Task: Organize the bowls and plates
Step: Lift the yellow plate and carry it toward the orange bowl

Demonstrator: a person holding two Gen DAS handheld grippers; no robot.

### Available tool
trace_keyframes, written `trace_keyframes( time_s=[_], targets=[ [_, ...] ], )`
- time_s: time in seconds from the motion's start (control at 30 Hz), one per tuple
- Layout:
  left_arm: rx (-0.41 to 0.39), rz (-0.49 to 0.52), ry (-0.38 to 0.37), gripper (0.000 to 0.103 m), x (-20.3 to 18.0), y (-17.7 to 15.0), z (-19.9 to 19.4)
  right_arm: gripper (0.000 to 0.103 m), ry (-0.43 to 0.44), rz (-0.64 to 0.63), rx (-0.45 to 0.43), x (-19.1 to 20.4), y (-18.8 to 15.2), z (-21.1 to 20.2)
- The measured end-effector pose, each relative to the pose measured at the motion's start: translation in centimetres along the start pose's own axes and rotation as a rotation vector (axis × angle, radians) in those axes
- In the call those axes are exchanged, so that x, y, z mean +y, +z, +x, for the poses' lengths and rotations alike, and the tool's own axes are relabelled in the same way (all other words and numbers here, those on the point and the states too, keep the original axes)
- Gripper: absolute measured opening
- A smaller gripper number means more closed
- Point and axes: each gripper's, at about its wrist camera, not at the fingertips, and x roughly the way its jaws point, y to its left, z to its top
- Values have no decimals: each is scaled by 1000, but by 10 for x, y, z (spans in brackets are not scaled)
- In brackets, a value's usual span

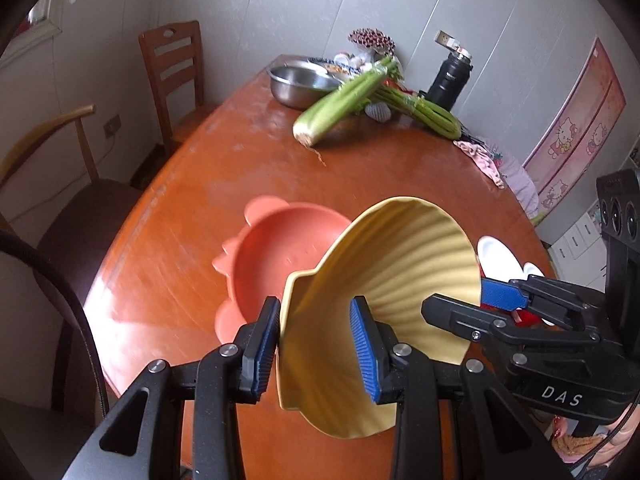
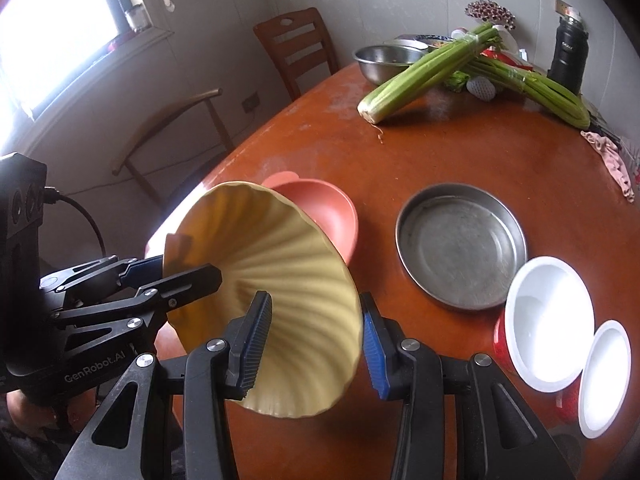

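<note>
A yellow ribbed shell-shaped bowl (image 1: 396,276) is held tilted above the table, between both grippers; it also shows in the right wrist view (image 2: 280,264). My left gripper (image 1: 316,348) straddles its rim, jaws wide, one pad inside and one outside. My right gripper (image 2: 316,344) straddles the opposite rim the same way. A pink bowl (image 1: 276,256) with ear-like tabs sits on the table just beyond; it shows behind the yellow bowl in the right wrist view (image 2: 328,208). A metal pan (image 2: 460,244), a white-lined red bowl (image 2: 548,320) and a smaller white bowl (image 2: 604,380) stand to the right.
The round wooden table (image 2: 440,152) carries celery (image 2: 420,76), a steel bowl (image 2: 384,60), a black flask (image 2: 568,56) and a pink cloth (image 2: 612,156) at the far side. Chairs (image 1: 172,68) stand at the left.
</note>
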Motion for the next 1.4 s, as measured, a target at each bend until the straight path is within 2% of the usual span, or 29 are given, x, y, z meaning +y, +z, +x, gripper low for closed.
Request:
trace_keyframes(
  time_s=[0.3,0.6,1.07,1.4],
  targets=[
    [-20,7,22,36,19,26,5,46,2,44,-24,9,26,16],
    [12,-3,14,36,34,44,35,46,-13,101,-27,3,41,37],
    [62,-40,3,36,50,45,75,46,-39,155,6,-8,44,72],
    [70,-41,12,36,50,47,85,46,-44,172,29,-12,42,84]
  ],
)
